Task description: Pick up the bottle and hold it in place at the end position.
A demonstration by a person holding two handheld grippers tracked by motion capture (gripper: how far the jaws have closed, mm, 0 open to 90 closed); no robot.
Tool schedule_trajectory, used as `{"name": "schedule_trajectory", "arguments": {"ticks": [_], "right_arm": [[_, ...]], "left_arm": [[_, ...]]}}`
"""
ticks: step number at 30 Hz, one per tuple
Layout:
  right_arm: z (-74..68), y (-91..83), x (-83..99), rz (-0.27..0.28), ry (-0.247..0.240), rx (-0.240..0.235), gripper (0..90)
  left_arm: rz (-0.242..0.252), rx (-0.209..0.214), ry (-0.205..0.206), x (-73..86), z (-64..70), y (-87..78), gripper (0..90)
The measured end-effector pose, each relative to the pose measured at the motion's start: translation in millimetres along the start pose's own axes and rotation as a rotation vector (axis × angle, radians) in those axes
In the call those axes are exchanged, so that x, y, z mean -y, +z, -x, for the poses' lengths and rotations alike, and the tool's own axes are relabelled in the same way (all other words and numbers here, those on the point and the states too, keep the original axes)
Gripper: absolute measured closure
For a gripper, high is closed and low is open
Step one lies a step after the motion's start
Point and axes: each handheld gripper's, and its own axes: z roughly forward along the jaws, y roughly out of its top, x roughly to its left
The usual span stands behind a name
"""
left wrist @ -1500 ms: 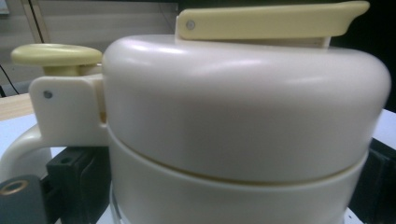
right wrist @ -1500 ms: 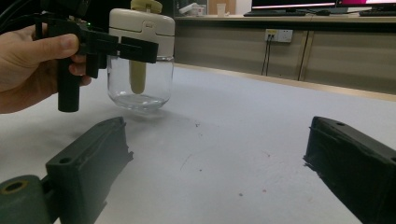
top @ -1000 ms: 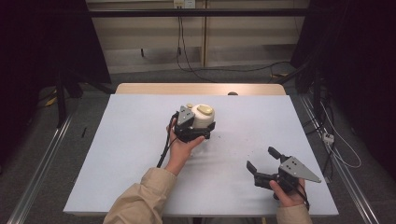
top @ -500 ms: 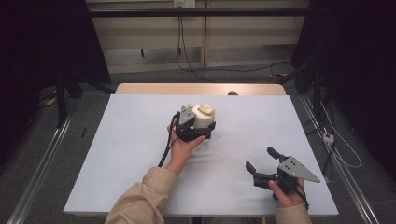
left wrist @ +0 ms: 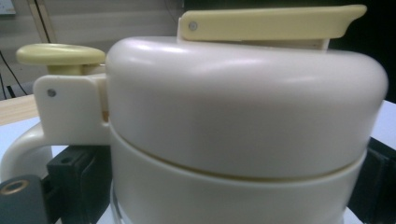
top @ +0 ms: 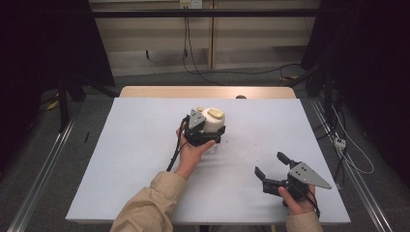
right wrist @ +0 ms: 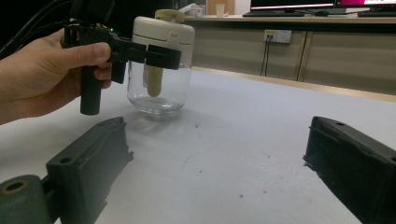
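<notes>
A clear glass jar (right wrist: 159, 88) with a cream lid (top: 212, 121) and pale yellow lever and button stands on the white table (top: 130, 164) near its middle. My left gripper (top: 209, 135) is shut on the jar just under the lid, one jaw on each side. In the left gripper view the cream lid (left wrist: 243, 116) sits right in front of the camera, between the black jaws. The right gripper view shows the left gripper (right wrist: 149, 53) clamped on the jar. My right gripper (top: 269, 163) rests near the front right of the table, open, with nothing between its jaws (right wrist: 219, 158).
A wooden strip (top: 159, 92) runs along the table's far edge. The left gripper's black cable (top: 174, 150) trails back over the table beside the hand. Metal rails (top: 43, 179) lie on the floor at both sides. Cabinets and cables stand behind.
</notes>
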Motion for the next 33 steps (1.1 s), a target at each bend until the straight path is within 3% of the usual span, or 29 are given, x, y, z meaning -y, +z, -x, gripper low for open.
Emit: {"name": "schedule_trajectory", "arguments": {"ticks": [16,19,33], "right_arm": [[-0.9,0.0,-0.8,0.002,-0.003,-0.007,5.3],[-0.3,0.0,-0.8,0.002,0.000,-0.003,5.3],[1.0,1.1,-1.8,0.001,-0.007,-0.004,5.3]], "left_arm": [[-0.013,0.000,0.003,3.4,-0.4,10.4,6.0],[-0.010,-0.004,-0.017,5.4,-2.1,12.5,6.1],[0.000,-0.007,0.019,8.7,-0.1,16.0,6.3]]}}
